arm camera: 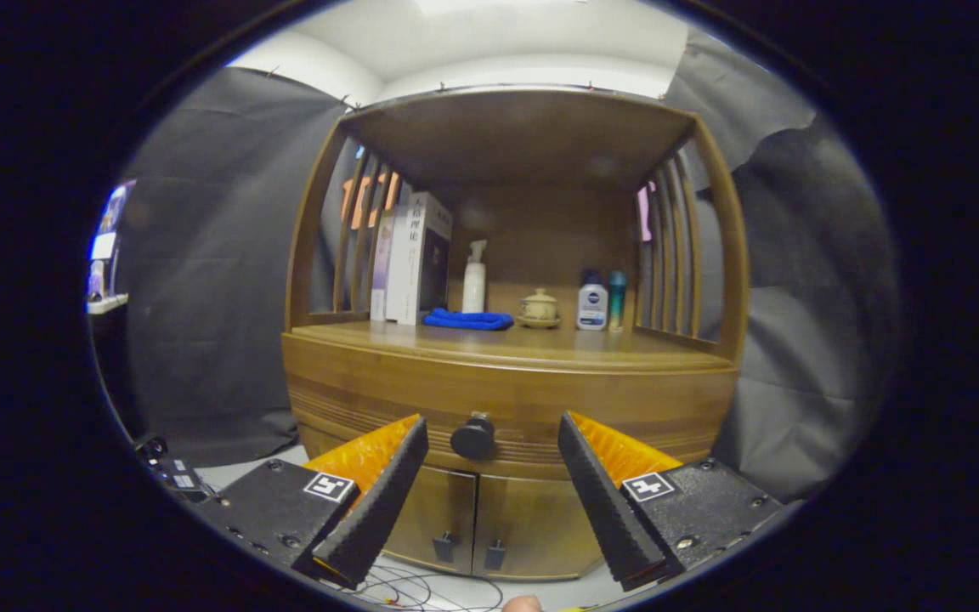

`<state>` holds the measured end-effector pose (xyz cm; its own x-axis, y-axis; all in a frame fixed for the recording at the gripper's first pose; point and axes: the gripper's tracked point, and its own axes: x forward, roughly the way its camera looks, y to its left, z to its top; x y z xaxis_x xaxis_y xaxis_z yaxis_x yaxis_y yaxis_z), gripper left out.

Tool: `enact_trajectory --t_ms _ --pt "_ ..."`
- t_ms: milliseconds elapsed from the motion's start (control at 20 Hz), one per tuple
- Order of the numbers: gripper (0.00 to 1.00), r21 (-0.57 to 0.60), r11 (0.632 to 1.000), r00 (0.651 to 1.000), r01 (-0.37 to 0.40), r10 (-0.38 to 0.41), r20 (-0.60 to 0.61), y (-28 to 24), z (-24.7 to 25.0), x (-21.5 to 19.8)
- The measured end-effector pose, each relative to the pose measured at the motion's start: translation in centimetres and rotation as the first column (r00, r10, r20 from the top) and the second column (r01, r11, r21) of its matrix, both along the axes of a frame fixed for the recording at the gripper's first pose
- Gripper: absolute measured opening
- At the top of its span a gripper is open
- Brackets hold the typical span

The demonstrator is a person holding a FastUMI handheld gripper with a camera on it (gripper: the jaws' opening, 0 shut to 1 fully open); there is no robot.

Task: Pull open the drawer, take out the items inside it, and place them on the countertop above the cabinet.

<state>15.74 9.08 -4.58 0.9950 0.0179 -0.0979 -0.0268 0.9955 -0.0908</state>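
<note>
Two fingers of the tool (493,425) are standing released, flanking the drawer knob (472,438) just beyond them; the wooden drawer (506,399) is sitting closed. Closing off-centre is risking a slip off that small round knob.

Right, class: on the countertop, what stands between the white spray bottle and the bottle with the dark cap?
In the gripper view, a small lidded pot on a saucer stands between the white spray bottle and the dark-capped bottle.
</note>
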Motion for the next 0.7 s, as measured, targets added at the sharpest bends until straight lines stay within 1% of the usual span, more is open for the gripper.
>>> enact_trajectory --t_ms 100,200,250,350,500,550,600,700 --pt "0.97 -0.043 0.999 0.999 0.017 -0.019 -0.042 0.6 -1.6 2.5" --pt "0.94 -0.047 0.998 0.997 0.035 -0.038 -0.07 0.6 -2.8 4.3" --pt "0.9 -0.037 0.998 0.996 0.046 -0.049 -0.08 0.6 -3.1 4.9" --pt "0.84 -0.022 0.998 0.993 0.059 -0.061 -0.097 0.5 -3.6 5.6" --pt "0.79 -0.008 0.998 0.988 0.061 -0.061 -0.139 0.6 -4.7 6.3" --pt "0.75 -0.002 0.998 0.987 0.063 -0.063 -0.147 0.6 -5.0 6.3" --pt "0.73 0.001 0.998 0.987 0.063 -0.062 -0.151 0.5 -5.2 6.4" --pt "0.64 0.001 0.997 0.987 0.073 -0.072 -0.141 0.2 -5.2 6.5"
